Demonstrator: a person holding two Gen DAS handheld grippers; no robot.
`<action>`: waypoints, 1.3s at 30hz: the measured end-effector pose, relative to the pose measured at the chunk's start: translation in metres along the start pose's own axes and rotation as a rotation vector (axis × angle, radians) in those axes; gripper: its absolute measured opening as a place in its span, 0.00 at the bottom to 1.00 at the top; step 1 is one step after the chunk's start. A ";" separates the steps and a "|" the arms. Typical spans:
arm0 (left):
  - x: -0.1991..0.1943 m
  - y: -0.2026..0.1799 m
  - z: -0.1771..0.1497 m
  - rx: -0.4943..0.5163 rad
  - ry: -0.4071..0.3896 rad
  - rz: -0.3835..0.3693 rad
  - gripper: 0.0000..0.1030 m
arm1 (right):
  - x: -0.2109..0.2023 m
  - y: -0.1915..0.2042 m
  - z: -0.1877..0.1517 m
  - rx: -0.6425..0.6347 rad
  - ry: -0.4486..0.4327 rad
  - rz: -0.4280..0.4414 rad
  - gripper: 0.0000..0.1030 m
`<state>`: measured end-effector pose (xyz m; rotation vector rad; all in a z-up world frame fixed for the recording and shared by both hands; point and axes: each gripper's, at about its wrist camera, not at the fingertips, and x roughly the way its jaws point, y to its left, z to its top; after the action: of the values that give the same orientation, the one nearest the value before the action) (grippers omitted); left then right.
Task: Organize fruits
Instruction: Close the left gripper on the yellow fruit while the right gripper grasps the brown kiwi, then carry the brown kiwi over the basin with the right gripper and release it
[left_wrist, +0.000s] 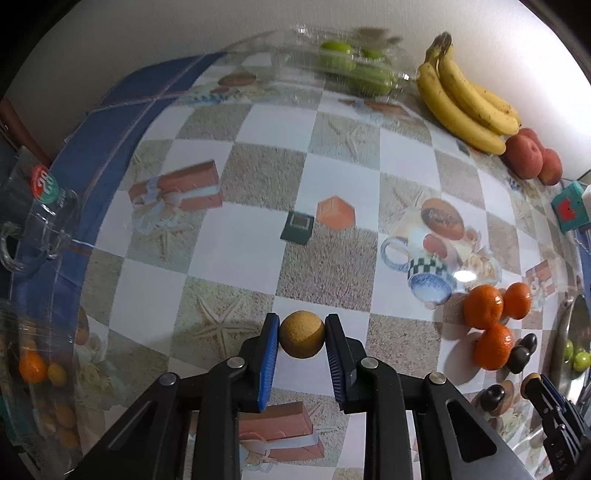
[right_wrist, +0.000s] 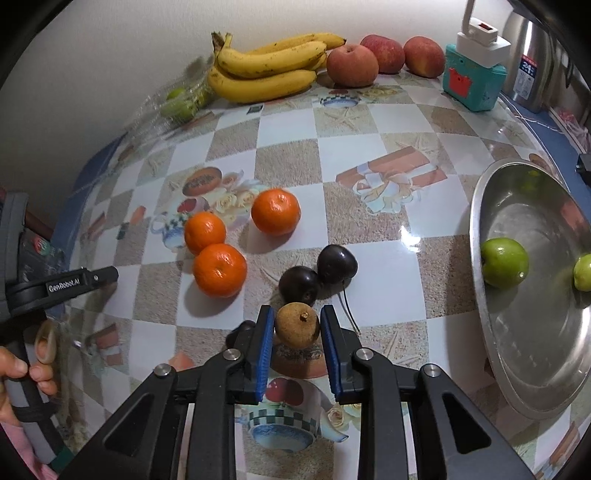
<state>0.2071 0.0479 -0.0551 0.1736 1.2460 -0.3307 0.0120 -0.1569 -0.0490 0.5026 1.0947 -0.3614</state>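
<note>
My left gripper (left_wrist: 302, 334) is shut on a small tan round longan (left_wrist: 301, 339) and holds it above the patterned table. My right gripper (right_wrist: 297, 325) is shut on another brown longan (right_wrist: 297, 325) just in front of two dark plums (right_wrist: 317, 275). Three oranges (right_wrist: 218, 269) lie left of the plums and also show in the left wrist view (left_wrist: 484, 306). Bananas (right_wrist: 266, 70) and red apples (right_wrist: 352, 64) lie at the back by the wall. A steel bowl (right_wrist: 535, 350) at the right holds green fruits (right_wrist: 504, 262).
A clear plastic box with green fruits (left_wrist: 351, 66) stands at the back by the wall. A clear container with small orange fruits (left_wrist: 37, 365) and a glass mug (left_wrist: 40, 229) are at the table's left edge. A teal box (right_wrist: 472, 85) and a steel kettle (right_wrist: 532, 62) stand back right.
</note>
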 end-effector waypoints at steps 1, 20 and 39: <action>-0.004 -0.002 0.000 0.003 -0.009 0.000 0.26 | -0.003 -0.001 0.000 0.008 -0.006 0.004 0.26; -0.031 -0.048 0.000 0.096 -0.054 0.013 0.26 | -0.032 -0.053 0.010 0.158 -0.046 -0.057 0.26; -0.091 -0.194 -0.039 0.418 -0.195 -0.001 0.26 | -0.086 -0.177 0.003 0.475 -0.147 -0.195 0.26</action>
<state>0.0807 -0.1085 0.0287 0.4872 0.9728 -0.5937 -0.1128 -0.3035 -0.0069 0.7769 0.9150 -0.8278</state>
